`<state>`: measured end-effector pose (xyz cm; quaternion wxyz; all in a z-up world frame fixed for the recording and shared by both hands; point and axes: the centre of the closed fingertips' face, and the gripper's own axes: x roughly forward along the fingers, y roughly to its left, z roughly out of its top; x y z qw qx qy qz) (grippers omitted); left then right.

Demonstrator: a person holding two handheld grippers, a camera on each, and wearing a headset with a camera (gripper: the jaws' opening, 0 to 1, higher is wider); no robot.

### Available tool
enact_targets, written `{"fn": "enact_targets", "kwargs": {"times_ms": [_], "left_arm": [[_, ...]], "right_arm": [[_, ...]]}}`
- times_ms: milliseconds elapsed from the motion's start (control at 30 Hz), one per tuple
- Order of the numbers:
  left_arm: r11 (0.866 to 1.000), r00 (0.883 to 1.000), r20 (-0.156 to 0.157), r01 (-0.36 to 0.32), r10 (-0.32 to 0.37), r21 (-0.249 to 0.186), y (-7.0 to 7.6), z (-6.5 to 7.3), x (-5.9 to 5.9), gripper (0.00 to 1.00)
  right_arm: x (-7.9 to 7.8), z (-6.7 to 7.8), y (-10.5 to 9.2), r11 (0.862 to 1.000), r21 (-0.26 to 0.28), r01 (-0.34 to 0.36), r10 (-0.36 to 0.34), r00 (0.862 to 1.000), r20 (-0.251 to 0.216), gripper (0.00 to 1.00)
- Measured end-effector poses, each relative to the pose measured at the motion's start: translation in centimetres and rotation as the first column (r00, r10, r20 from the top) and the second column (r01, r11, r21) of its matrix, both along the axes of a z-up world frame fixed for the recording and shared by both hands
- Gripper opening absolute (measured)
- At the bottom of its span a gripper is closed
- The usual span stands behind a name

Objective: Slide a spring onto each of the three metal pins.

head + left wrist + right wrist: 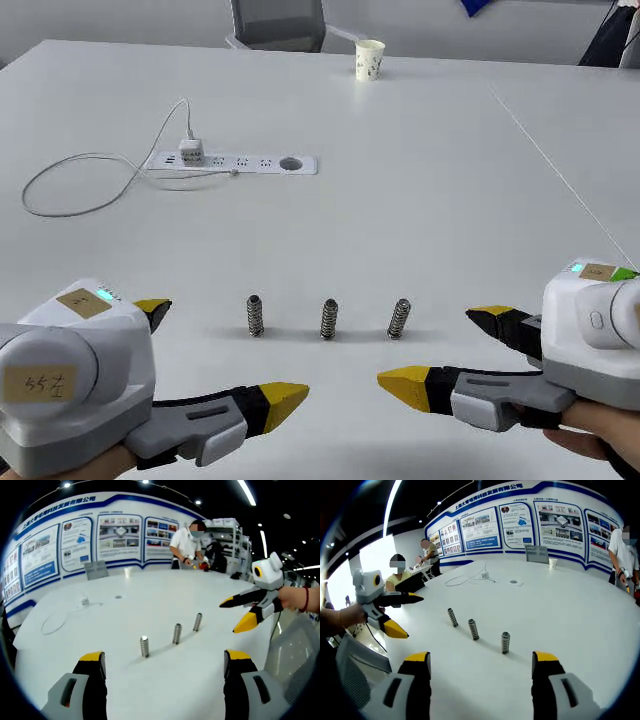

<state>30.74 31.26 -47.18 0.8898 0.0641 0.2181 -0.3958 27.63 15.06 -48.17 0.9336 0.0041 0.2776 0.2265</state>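
Three springs (329, 320) are sitting over upright pins (254, 300), in a row on the desk (430, 220). Left tongs (220, 350) and right tongs (447, 348) are hovering spread, flanking the row.

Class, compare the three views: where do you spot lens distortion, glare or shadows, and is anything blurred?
Head view: soft, even light, the springs sharp with only faint shadows on the white table, and straight lines stay straight. Left gripper view: the fisheye curves the wall posters, and the ceiling lights glare. Right gripper view: the same curving, plus a washed-out bright patch at the left.
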Motion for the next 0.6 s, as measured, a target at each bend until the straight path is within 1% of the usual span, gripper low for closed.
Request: {"fn": "enact_targets", "kwargs": {"times_ms": [100,167,267,433,600], "left_arm": [[1.000,1.000,-0.009,-0.006,0.006,0.001,0.23,-0.09,-0.04,1.00],[1.000,1.000,-0.006,-0.009,0.009,0.008,0.39,-0.11,-0.06,1.00],[1.000,1.000,-0.008,-0.014,0.014,0.001,0.51,-0.04,-0.07,1.00],[1.000,1.000,-0.007,-0.015,0.015,0.010,0.63,-0.10,-0.09,1.00],[1.000,1.000,-0.007,-0.015,0.015,0.006,0.58,-0.10,-0.08,1.00]], "right_arm": [[-0.06,0.04,0.10,1.000,0.002,0.001,-0.001,1.000,0.001,0.87],[-0.05,0.09,0.15,1.000,0.003,0.000,0.000,1.000,0.004,0.88],[-0.05,0.12,0.13,1.000,0.003,0.003,-0.003,1.000,0.006,0.90],[-0.13,0.15,0.10,1.000,0.004,0.003,-0.003,1.000,0.008,0.91],[-0.24,0.02,0.02,1.000,0.001,0.002,-0.002,1.000,0.001,0.91]]}}
